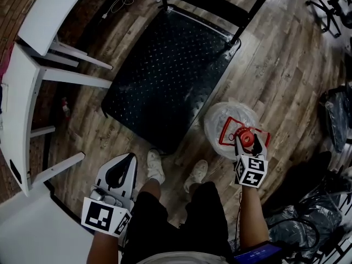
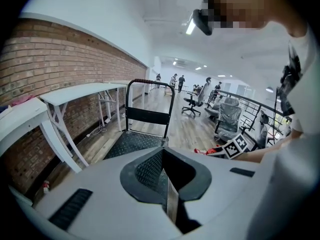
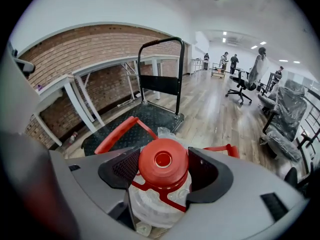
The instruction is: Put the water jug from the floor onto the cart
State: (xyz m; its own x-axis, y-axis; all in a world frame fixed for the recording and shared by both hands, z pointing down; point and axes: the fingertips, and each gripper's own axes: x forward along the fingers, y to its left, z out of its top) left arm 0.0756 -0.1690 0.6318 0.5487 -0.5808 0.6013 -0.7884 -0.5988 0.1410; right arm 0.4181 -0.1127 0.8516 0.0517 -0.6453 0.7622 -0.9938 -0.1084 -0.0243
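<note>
My right gripper [image 3: 163,154] has its jaws set wide and clamped on the red cap [image 3: 163,160] of the water jug [image 3: 152,204]. The cap fills the space between the two black pads [image 3: 122,170], and I see no gap on either side. A red carrying handle [image 3: 119,132] sticks up from the jug's neck behind the left pad, and the clear body hangs below the jaws. In the head view the jug sits over the wood floor [image 1: 275,65], just beside the near right corner of the cart [image 1: 165,76] and not on its deck. I cannot tell whether its base touches the floor.

My left gripper [image 2: 162,154] is down at my left side, well apart from the jug, with its jaws pressed together and nothing between them.

The cart's black diamond-plate deck is bare, and its upright push handle [image 3: 161,45] stands at the far end. My white shoes [image 1: 155,166] are at the cart's near edge. A white table [image 1: 22,92] runs along the brick wall [image 2: 60,59] to my left. Dark bags [image 1: 335,114] lie off to my right, and office chairs [image 2: 227,119] stand farther down the room.
</note>
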